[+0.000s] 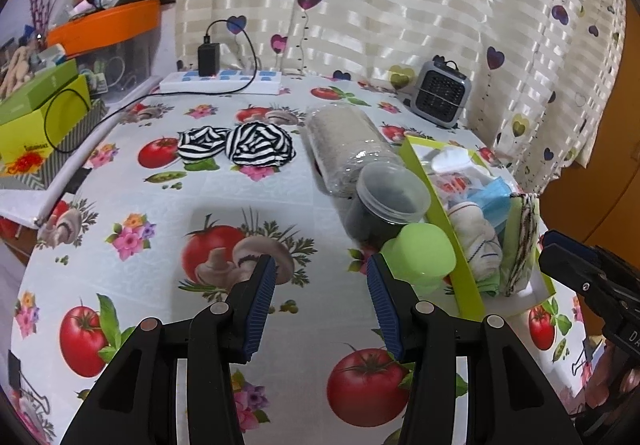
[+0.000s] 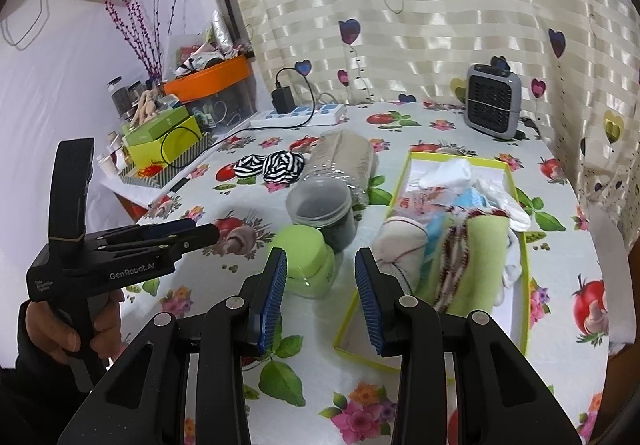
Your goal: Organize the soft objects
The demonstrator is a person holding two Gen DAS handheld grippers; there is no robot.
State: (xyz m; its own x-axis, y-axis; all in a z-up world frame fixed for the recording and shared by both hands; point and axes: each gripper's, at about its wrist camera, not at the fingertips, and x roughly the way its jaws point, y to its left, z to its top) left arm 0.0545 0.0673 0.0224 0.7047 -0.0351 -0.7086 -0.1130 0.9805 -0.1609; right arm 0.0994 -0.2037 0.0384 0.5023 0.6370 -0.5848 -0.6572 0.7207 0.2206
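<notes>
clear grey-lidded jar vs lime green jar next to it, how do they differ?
The clear jar with the translucent grey lid is see-through with dark contents; the opaque lime green plastic jar hides what it holds. The clear jar is taller; the green one is squatter. The green jar is nearer the grippers, the clear one behind it. Both stand beside the green-rimmed box on the table.

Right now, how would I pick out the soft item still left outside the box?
Start at the white power strip by the curtain and come toward the camera across the tablecloth. The black-and-white striped cloth bundle lies there, left of the lying clear jar; nothing else is zebra-striped.
</notes>
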